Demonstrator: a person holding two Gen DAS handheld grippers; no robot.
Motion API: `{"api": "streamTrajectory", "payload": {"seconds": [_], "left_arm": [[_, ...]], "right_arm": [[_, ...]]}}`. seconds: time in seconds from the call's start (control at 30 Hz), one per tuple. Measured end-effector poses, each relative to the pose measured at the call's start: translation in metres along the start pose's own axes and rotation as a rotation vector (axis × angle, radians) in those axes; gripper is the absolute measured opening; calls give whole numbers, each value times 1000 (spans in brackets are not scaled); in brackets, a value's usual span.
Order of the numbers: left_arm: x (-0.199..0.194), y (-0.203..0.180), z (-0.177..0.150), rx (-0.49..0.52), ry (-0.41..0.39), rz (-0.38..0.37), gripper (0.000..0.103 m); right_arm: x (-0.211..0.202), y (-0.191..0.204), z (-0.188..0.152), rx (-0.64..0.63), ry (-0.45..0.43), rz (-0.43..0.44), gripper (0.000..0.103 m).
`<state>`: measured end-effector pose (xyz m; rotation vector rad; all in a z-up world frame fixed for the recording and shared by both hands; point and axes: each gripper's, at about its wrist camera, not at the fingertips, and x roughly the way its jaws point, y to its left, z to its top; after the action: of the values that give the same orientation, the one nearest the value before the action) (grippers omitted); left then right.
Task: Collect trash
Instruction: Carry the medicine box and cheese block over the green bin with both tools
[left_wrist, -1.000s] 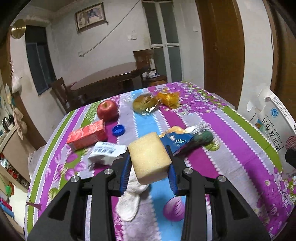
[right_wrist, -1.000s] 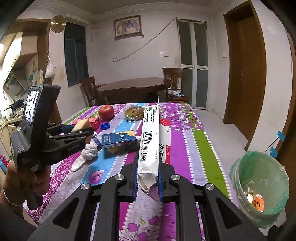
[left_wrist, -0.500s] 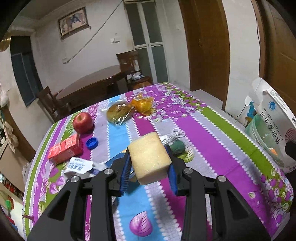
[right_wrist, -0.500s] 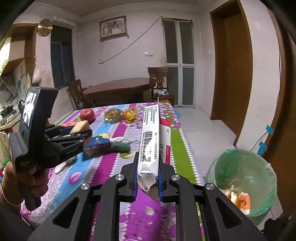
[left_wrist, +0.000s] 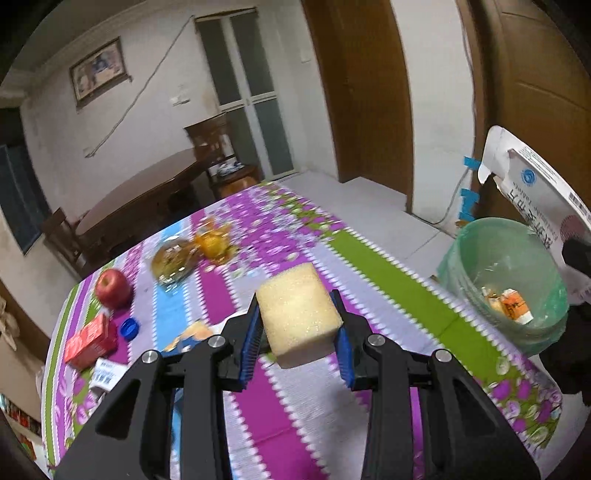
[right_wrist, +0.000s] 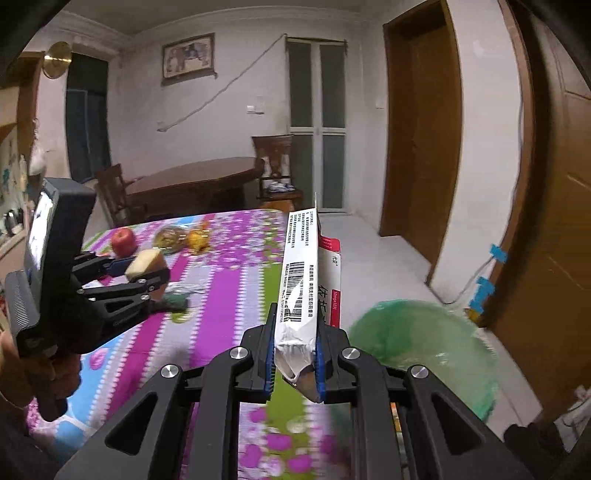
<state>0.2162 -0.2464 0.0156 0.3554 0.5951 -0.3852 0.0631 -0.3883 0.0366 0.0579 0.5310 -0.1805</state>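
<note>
Left wrist view shows what has changed for us over the last second: the green-lined bin (left_wrist: 506, 280), absent from this view before, now sits just past the bench (left_wrist: 388, 280) edge, so both loads have swung toward it. Our left claw (left_wrist: 299, 332) is clamped part-way on the yellow sponge (left_wrist: 297, 314), and our right claw (right_wrist: 295, 354) is squeezed nearly closed on the flattened white box (right_wrist: 301, 284). We judge the drops come next, while the apple (left_wrist: 112, 288) and red carton (left_wrist: 90, 341) wait on the bench.

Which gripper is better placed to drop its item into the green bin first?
Right. The right gripper holds the white box beside the green bin; the left gripper holds the sponge above the table.
</note>
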Motion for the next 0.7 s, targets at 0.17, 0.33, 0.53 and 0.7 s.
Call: {"api": "streamTrajectory", "payload": {"seconds": [0.17, 0.33, 0.53, 0.7], "left_arm": [[4, -28, 15, 43, -14, -44, 33], [10, -58, 26, 102, -26, -77, 33], [21, -94, 39, 142, -25, -135, 33], [31, -117, 43, 166, -14, -168, 33]], "right_arm": [[-6, -31, 3, -7, 14, -76, 17], [-7, -65, 1, -2, 53, -139, 17], [-11, -107, -3, 41, 72, -181, 16], [-5, -138, -9, 122, 91, -171, 16]]}}
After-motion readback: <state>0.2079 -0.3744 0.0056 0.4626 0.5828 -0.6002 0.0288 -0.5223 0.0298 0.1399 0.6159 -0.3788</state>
